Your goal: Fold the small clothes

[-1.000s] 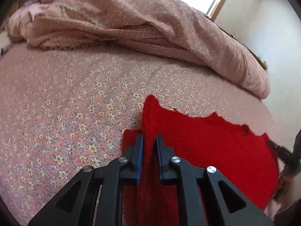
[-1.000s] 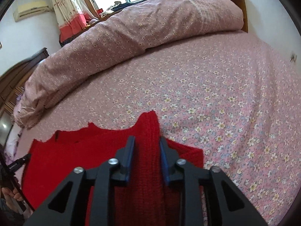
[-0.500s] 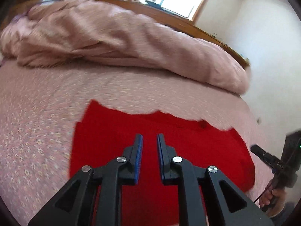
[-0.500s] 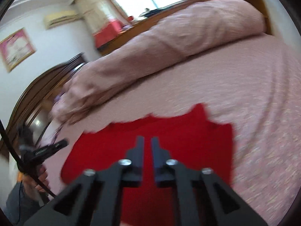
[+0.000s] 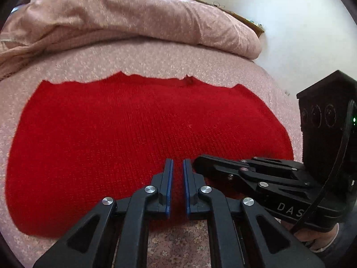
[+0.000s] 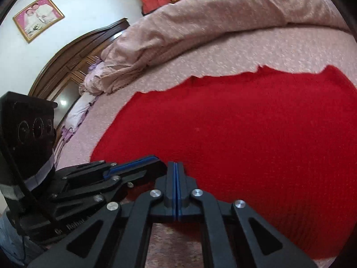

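A red knitted garment (image 5: pixel 133 138) lies flat on the floral pink bed sheet (image 5: pixel 156 62); it also shows in the right wrist view (image 6: pixel 245 134). My left gripper (image 5: pixel 177 165) hovers over the garment's near edge, jaws slightly apart with nothing between them. My right gripper (image 6: pixel 175 167) is shut and empty above the same near edge. The two grippers are side by side: the right one shows in the left wrist view (image 5: pixel 198 163), the left one in the right wrist view (image 6: pixel 154 159).
A bunched pink floral quilt (image 5: pixel 125 17) lies along the far side of the bed. A dark wooden headboard (image 6: pixel 73 67) and a framed picture (image 6: pixel 38 17) are at the left. A white wall (image 5: pixel 290 22) borders the bed's right side.
Both grippers let go of the garment's corners, pulled back to its near edge and came together. The garment now lies flat. The right gripper closed.
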Motion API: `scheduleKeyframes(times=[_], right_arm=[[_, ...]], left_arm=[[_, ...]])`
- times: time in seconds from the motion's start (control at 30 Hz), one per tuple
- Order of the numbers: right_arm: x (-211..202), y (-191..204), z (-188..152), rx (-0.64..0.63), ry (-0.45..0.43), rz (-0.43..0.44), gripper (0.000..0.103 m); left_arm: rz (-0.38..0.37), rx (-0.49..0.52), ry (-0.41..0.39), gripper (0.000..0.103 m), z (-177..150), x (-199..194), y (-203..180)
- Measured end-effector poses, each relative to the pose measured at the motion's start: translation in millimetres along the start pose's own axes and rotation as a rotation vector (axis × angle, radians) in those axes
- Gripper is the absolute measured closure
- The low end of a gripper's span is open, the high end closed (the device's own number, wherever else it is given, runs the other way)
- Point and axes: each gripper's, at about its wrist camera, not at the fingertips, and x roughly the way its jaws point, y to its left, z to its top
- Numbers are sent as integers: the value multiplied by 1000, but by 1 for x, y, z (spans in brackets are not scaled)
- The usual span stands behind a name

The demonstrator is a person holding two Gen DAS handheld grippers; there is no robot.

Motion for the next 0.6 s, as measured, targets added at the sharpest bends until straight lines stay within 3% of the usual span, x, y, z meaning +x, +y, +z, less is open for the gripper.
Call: scheduleKeyframes(times=[0.13, 0.3, 0.43, 0.53, 0.6], right_arm=[[5, -13, -7, 29, 41, -36, 103], [2, -14, -11, 29, 29, -40, 103], [-13, -12, -12, 25, -8, 3, 103], [-37, -18, -14, 19, -41, 50, 91], [-56, -26, -13, 14, -82, 36, 74]], left_arm=[[-10, -15, 28, 101, -6, 11, 2], [4, 3, 20, 101, -8, 9, 0], [50, 87, 2, 101, -7, -1, -12], [68, 155, -14, 99, -5, -12, -26], [67, 164, -25, 97, -2, -15, -35]])
